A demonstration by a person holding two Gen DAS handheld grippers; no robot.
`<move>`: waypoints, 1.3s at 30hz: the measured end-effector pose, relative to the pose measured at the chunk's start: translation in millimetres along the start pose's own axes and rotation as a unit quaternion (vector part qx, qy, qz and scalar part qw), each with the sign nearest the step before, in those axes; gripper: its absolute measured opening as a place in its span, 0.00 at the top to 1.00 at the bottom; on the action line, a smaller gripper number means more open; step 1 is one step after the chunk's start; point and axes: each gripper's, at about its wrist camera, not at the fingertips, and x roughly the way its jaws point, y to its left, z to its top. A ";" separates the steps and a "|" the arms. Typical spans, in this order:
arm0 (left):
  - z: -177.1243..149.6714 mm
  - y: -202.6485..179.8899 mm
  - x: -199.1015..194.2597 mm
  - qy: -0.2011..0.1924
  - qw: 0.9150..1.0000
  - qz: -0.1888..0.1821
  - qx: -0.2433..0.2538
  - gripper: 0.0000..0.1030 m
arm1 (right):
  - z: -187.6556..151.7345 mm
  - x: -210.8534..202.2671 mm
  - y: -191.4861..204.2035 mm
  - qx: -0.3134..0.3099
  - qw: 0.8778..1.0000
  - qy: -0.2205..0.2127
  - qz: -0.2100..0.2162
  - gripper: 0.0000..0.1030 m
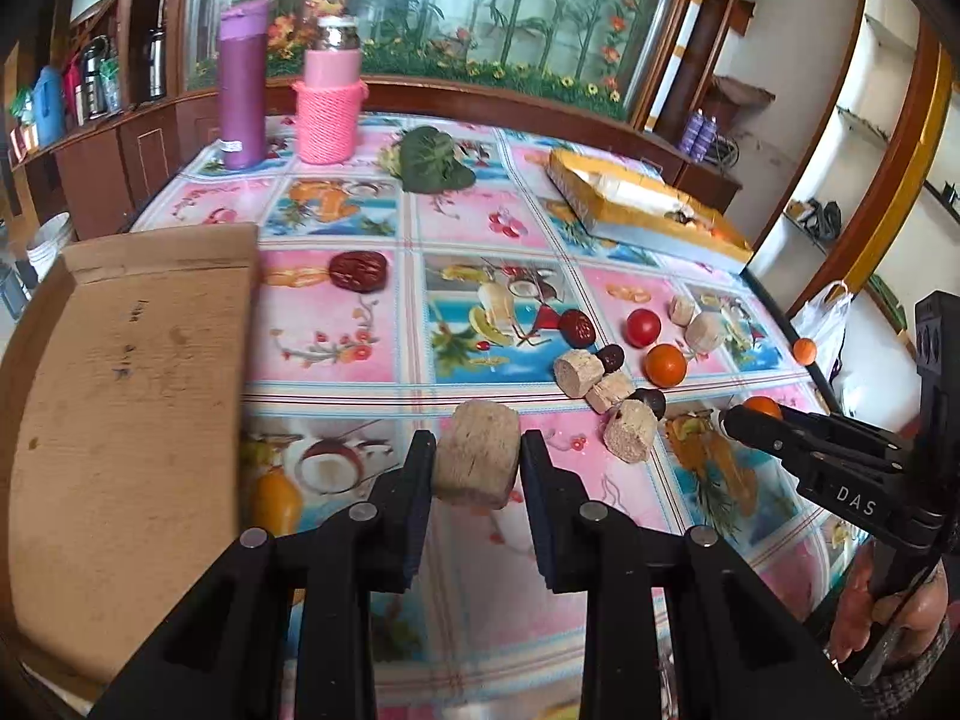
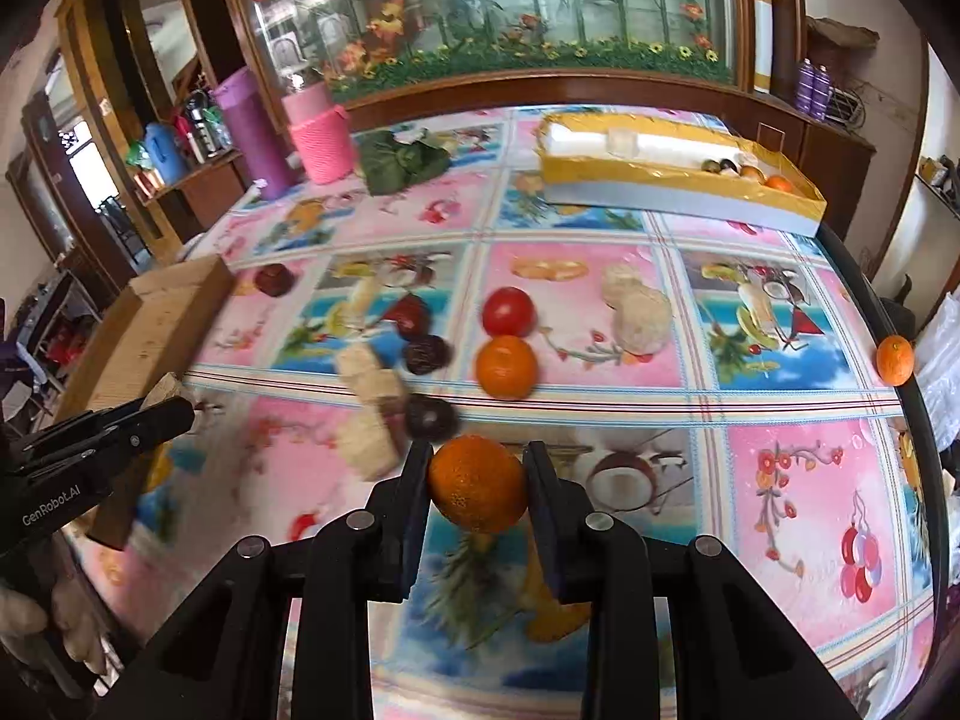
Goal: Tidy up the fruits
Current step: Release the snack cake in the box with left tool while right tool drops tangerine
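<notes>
Left claw (image 1: 478,468) pinching a tan cork-like chunk (image 1: 477,461); right claw (image 2: 478,483) pinching an orange (image 2: 478,482), both clear of the tabletop (image 2: 780,384). Possible slip of the round orange from the narrow pads. Risk of rolling off the tabletop's right edge, as with the stray orange (image 2: 894,360) there.

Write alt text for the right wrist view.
The right gripper holds an orange between its fingers above a fruit-print tablecloth. Beyond lie another orange, a tomato and a yellow box; the left gripper enters at left.
</notes>
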 end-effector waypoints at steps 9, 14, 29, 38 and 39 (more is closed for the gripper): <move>3.9 50.2 -65.7 -0.045 0.998 0.043 -0.008 0.73 | 8.5 -39.0 62.6 -0.031 0.997 -0.019 0.070 0.68; 27.1 83.3 -83.8 -0.057 0.996 0.075 -0.007 0.73 | 32.4 -35.6 113.4 -0.034 0.991 -0.012 0.131 0.67; 88.8 236.2 -6.3 0.022 0.987 0.112 -0.110 0.73 | 110.8 87.5 266.0 -0.053 0.985 0.043 0.158 0.67; 95.7 272.6 37.7 0.051 0.981 0.112 -0.148 0.73 | 122.2 172.0 282.7 -0.032 0.988 0.090 0.123 0.67; 96.3 274.0 39.9 0.053 0.981 0.112 -0.150 0.73 | 121.7 177.4 282.7 -0.031 0.988 0.092 0.119 0.67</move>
